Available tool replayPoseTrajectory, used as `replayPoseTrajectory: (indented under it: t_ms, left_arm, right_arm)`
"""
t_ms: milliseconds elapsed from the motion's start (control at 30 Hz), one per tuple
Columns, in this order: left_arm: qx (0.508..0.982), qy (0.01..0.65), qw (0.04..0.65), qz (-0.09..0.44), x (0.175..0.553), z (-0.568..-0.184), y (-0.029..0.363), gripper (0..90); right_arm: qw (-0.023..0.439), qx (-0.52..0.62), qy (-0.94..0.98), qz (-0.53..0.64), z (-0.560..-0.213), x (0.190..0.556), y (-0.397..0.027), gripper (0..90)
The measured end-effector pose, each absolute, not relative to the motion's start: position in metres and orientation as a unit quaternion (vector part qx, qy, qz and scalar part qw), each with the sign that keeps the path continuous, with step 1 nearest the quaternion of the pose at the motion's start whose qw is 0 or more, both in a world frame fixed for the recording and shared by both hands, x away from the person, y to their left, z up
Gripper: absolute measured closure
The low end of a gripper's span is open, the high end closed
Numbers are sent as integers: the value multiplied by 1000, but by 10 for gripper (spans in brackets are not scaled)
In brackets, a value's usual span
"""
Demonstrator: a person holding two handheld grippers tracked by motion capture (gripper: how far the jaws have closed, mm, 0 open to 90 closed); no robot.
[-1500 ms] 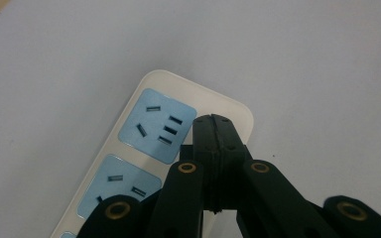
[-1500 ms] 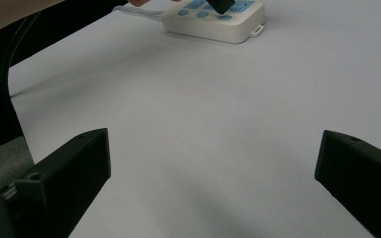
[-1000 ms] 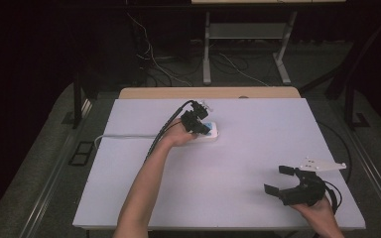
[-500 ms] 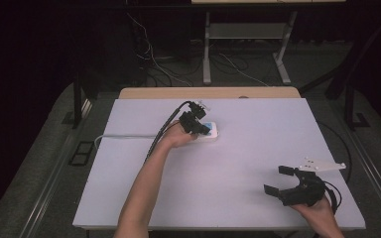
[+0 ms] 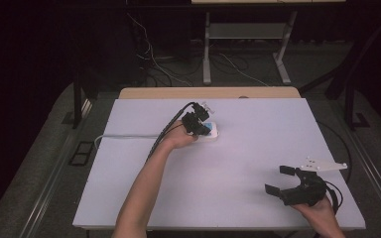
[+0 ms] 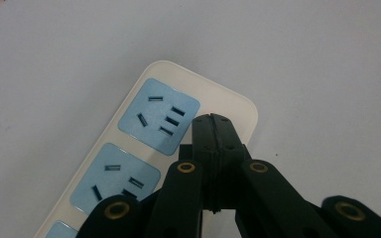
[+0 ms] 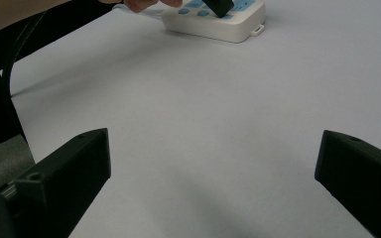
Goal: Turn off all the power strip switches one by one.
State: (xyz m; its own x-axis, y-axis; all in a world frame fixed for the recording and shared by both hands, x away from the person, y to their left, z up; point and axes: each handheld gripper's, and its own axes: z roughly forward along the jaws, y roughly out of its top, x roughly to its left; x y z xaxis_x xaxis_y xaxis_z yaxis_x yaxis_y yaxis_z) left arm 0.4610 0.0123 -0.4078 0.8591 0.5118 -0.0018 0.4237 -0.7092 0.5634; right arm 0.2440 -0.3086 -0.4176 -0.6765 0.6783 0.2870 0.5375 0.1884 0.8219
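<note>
Strip (image 5: 211,132) at far centre; left gripper (image 6: 212,120) closed empty, tips pressing its end. Right gripper (image 5: 282,180) apart, idle near right. Next: likely press switch.

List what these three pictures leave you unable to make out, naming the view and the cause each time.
- Left gripper view: the power strip runs off the bottom edge and under the shut left tongs, so its socket count is hidden.
- High view: the strip is too small and half covered by the hand.
- Right gripper view: the strip's far end is cut by the top edge, beyond the open right tongs.
</note>
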Motion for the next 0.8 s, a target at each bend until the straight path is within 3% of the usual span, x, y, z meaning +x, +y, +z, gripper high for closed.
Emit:
replayPoseTrajectory:
  t_ms: [267,700,800]
  left_arm:
    - [900,279,331,49,462,-405,23,896]
    - [896,266,350,68,448,-379,34,891]
    - [890,263,365,68,442,-371,42,815]
  right_arm:
    - [71,397,766,500,-417,244,-311,7]
    - [70,401,761,506,-417,243,-313,7]
    - [70,401,760,507,-417,243,-313,7]
